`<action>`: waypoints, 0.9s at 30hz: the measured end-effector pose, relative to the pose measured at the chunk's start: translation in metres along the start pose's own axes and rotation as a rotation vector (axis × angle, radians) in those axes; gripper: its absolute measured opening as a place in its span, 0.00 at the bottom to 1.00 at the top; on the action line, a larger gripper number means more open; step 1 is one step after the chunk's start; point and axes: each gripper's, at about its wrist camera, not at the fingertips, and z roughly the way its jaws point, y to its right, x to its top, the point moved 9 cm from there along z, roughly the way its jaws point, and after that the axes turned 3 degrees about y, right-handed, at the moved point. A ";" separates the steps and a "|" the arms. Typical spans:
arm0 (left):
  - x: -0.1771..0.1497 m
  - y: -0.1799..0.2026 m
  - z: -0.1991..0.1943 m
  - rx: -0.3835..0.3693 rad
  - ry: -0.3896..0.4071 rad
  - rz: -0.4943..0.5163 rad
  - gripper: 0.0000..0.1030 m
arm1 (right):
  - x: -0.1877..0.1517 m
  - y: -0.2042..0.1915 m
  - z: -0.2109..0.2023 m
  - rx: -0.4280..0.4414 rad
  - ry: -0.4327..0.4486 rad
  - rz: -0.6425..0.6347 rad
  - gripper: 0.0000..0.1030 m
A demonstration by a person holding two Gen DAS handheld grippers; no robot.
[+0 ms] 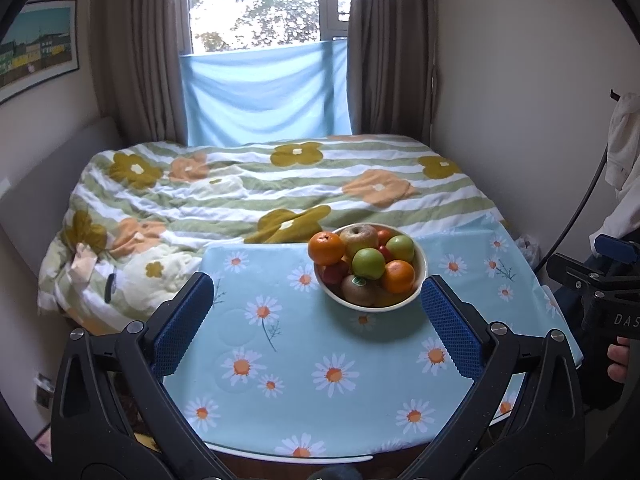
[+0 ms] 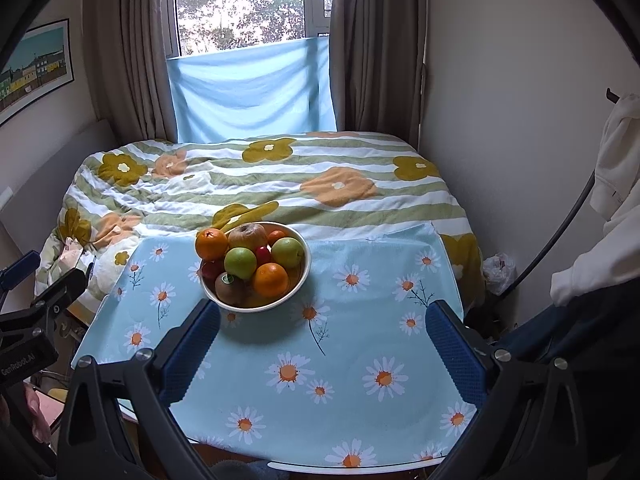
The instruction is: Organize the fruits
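A white bowl [image 1: 418, 280] stands on the far part of the table with the blue daisy cloth [image 1: 320, 368]. It holds several fruits: oranges [image 1: 326, 247], green apples [image 1: 368, 263], a russet apple [image 1: 359, 236], a kiwi with a sticker [image 1: 357, 289] and small red fruits. The bowl also shows in the right wrist view [image 2: 302, 276], left of centre. My left gripper [image 1: 318, 298] is open and empty, hovering over the table in front of the bowl. My right gripper [image 2: 322, 330] is open and empty, in front and right of the bowl.
A bed with a flowered, striped quilt [image 1: 248, 196] lies just behind the table. Behind it are brown curtains and a window with a blue cloth [image 1: 264, 96]. White clothes [image 2: 616, 184] hang on the right wall. The right gripper's body [image 1: 600, 292] shows at the right edge.
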 end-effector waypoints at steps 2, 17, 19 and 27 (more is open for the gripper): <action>0.000 0.000 0.000 0.001 0.000 0.000 1.00 | 0.002 -0.001 0.000 0.000 0.001 0.000 0.99; 0.001 -0.001 0.000 0.005 0.002 -0.004 1.00 | 0.007 -0.001 0.002 -0.004 0.006 0.002 0.99; 0.002 -0.001 0.000 0.003 0.001 -0.005 1.00 | 0.007 0.000 0.002 -0.004 0.007 0.002 0.99; 0.003 -0.002 0.003 0.000 -0.005 -0.010 1.00 | 0.012 -0.002 0.005 -0.009 0.008 0.003 0.99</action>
